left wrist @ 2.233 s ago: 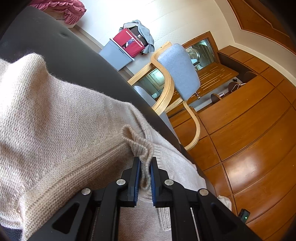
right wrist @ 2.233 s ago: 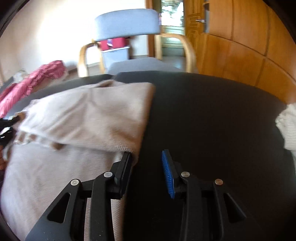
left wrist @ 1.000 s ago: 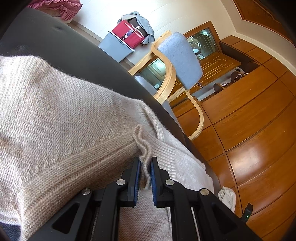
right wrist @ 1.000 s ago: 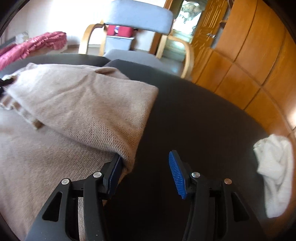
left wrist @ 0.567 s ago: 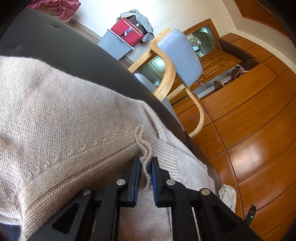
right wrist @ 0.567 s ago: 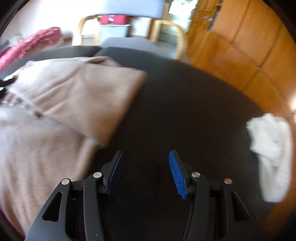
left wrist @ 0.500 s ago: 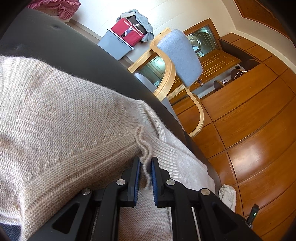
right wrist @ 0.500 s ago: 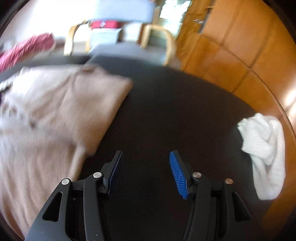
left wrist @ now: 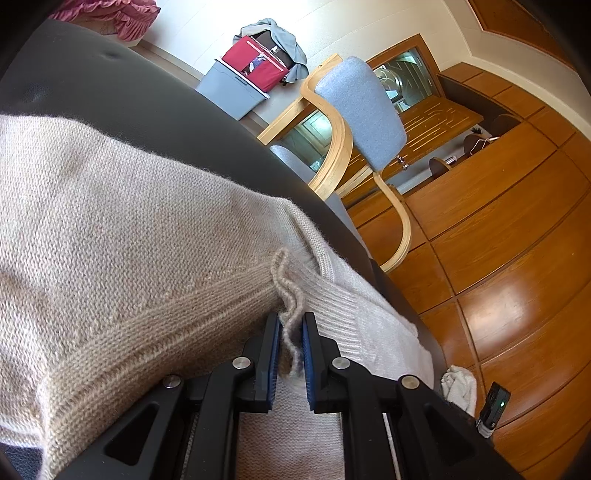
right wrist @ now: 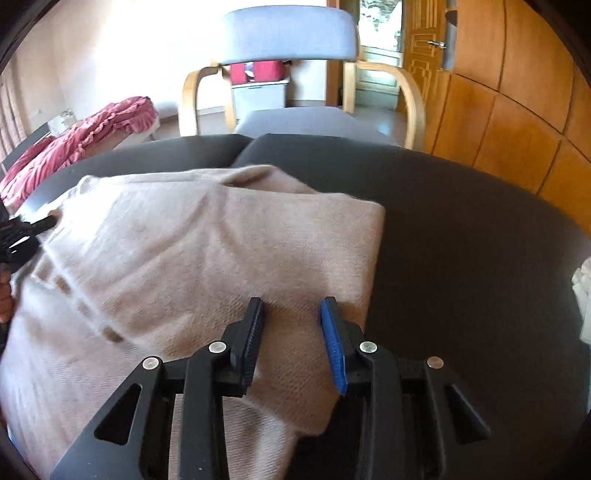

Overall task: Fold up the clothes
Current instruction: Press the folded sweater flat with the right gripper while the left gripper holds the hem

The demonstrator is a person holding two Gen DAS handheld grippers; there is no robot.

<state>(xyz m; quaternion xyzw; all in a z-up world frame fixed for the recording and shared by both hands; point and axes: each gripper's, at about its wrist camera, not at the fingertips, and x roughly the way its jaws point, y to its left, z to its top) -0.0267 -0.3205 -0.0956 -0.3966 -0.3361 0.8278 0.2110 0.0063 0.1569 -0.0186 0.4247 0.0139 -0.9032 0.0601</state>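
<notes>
A beige knitted sweater [left wrist: 129, 229] lies folded over on a dark round surface [left wrist: 147, 96]. My left gripper [left wrist: 290, 321] is shut on a bunched bit of its ribbed hem, which stands up between the blue pads. In the right wrist view the sweater [right wrist: 207, 240] shows a folded flap with its corner at the right. My right gripper [right wrist: 291, 308] hovers over that flap near its right edge, its jaws closing with fabric under the gap; the pads do not press on it. The left gripper [right wrist: 22, 236] shows at the sweater's far left edge.
A white cloth [right wrist: 583, 295] lies at the surface's right rim. A wooden armchair with grey cushions [right wrist: 291, 33] stands behind the surface. Pink bedding [right wrist: 81, 136] lies at the left. A grey bin with a red bag [left wrist: 236, 88] stands by the wall. Wooden floor and panels lie to the right.
My right gripper swung away to the right over the bare dark surface, then came back over the sweater's folded flap, and its jaws narrowed. The left gripper kept its hold and stayed put.
</notes>
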